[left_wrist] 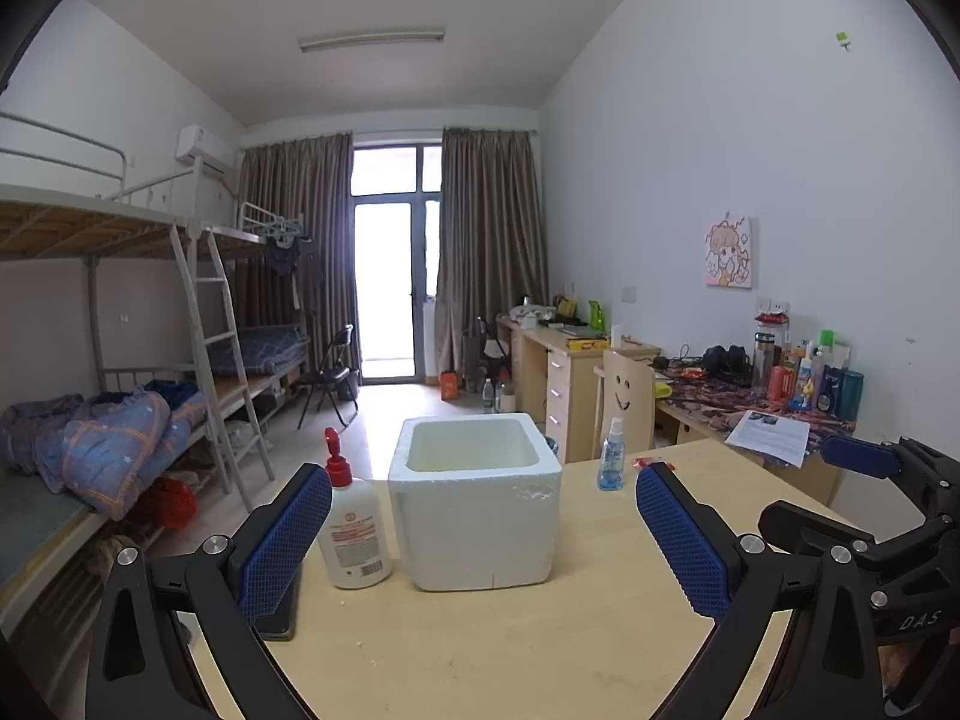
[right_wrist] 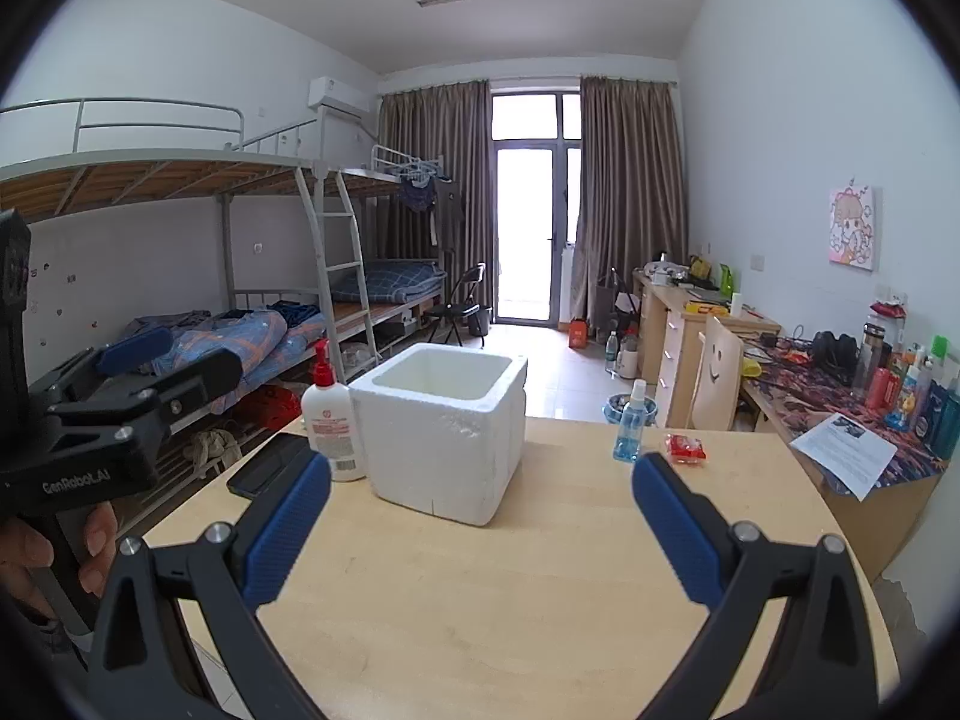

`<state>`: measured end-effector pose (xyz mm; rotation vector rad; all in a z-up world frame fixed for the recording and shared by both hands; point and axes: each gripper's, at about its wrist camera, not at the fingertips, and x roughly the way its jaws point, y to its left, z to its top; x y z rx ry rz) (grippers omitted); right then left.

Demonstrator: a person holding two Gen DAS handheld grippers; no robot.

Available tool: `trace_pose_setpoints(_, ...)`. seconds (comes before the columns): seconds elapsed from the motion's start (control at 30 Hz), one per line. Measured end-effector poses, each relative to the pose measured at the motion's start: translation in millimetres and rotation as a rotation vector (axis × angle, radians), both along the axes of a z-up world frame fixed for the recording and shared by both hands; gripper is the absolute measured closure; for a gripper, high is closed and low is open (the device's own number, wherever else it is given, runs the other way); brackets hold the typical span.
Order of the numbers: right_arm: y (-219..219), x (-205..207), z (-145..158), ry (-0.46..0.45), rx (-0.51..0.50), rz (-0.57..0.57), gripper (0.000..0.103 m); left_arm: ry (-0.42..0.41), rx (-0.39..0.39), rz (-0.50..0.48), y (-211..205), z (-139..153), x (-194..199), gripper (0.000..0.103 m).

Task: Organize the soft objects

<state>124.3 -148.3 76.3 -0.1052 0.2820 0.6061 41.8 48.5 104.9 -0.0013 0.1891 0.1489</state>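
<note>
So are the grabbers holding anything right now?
No. The left gripper and right gripper both have open jaws with nothing between them.

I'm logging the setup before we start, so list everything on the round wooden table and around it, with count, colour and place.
white square foam box: one, white, open top, middle of the table.
white lotion pump bottle with red nozzle: one, white and red, upright at the box's left side.
clear spray bottle of blue liquid: one, blue, upright, right of the box.
small red packet: one, red, lying right of the spray bottle.
black phone: one, black, flat at the table's left edge.
round light wooden table: one, pale wood.
left claw: one, black with blue pads, open, empty.
right claw: one, black with blue pads, open, empty.
</note>
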Motion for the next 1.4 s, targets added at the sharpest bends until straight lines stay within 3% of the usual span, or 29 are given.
trace_pose_setpoints(0.87, -12.7, -53.5, -41.2, -0.066, 0.046, -0.004, 0.001, -0.081, -0.032, -0.014, -18.0, -48.8, -56.8, 0.001)
trace_pose_setpoints(1.4, -23.9, -75.3, -69.3, -0.145, 0.067, -0.019, 0.001, -0.121, -0.035, 0.039, -20.0, -83.6, -77.5, 0.001)
